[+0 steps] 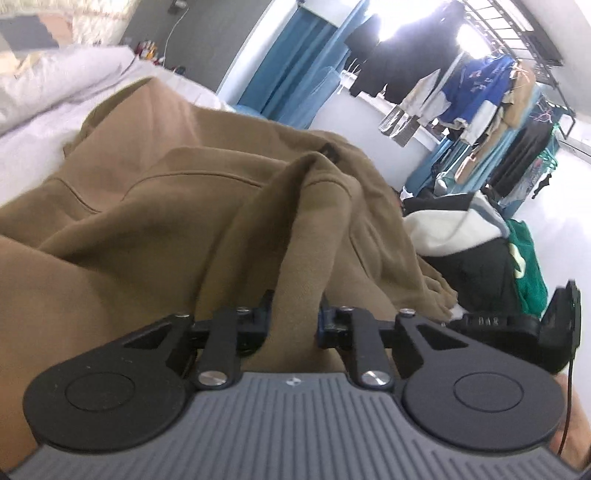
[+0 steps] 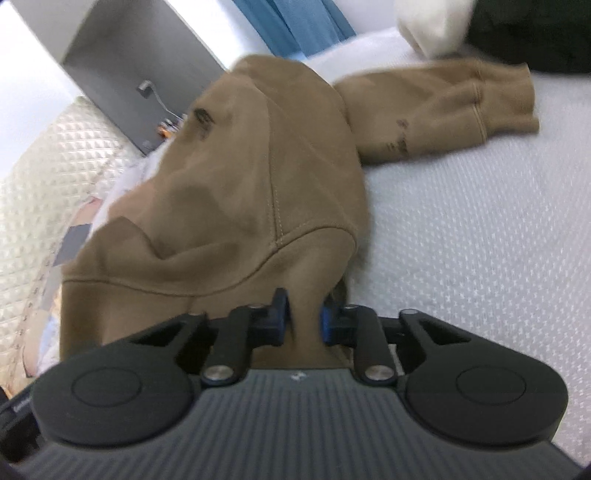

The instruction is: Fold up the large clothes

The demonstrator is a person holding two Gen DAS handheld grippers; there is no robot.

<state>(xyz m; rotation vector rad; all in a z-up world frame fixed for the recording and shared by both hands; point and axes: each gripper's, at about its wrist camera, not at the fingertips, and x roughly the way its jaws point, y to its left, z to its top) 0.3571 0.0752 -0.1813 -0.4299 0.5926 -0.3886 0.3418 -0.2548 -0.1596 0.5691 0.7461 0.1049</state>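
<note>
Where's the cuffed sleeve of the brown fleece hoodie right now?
In the right wrist view the cuffed sleeve lies flat on the white textured bedcover, upper right, beyond the hoodie's bunched body and just below a cream garment.

Brown sweatshirt cut off at the left edge, its dark print blurred beyond reading.

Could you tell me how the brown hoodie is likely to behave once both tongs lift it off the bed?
The brown hoodie will probably sag floppily: it already drapes in folds from the left tongs and right tongs. Its thick fleece looks fairly heavy. The loose sleeve will likely dangle.
</note>
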